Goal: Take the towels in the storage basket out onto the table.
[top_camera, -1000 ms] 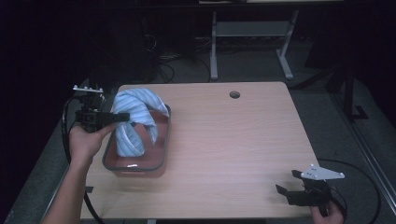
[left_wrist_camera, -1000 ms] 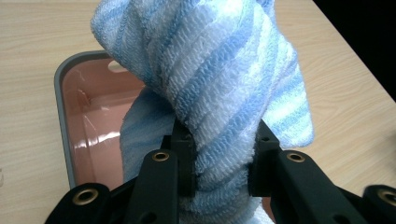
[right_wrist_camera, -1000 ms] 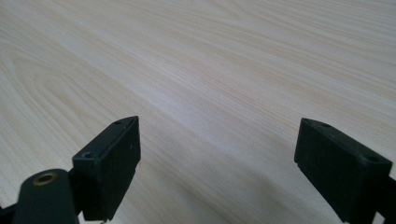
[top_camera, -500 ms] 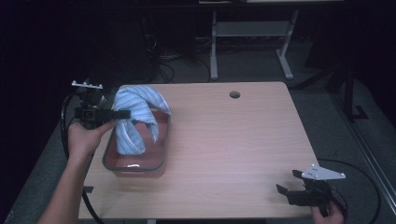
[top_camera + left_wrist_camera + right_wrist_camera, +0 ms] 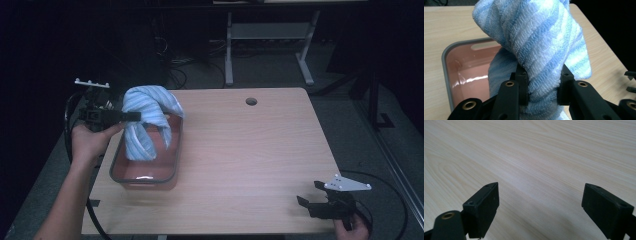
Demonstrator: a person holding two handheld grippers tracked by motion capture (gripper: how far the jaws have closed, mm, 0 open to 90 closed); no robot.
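A blue-and-white striped towel [image 5: 147,120] hangs bunched over a pink bin with a grey rim [image 5: 145,179] at the table's left side. My left gripper [image 5: 134,116] is shut on the towel's upper fold, holding it above the bin with the lower end trailing inside. In the left gripper view the towel [image 5: 541,42] is pinched between the two black jaws of the left gripper [image 5: 542,86], and the bin [image 5: 445,65] lies below. My right gripper [image 5: 306,198] rests at the table's front right corner, open, with bare wood between its jaws [image 5: 540,202].
The wooden table [image 5: 250,150] has a round cable hole [image 5: 251,101] near its far edge. Cables trail off both grippers over the table's left and right edges. A metal desk frame [image 5: 270,45] stands on the dark floor beyond.
My left gripper has lifted the towel higher and slightly back, so more of the bin's floor shows. The right gripper has stayed where it was.
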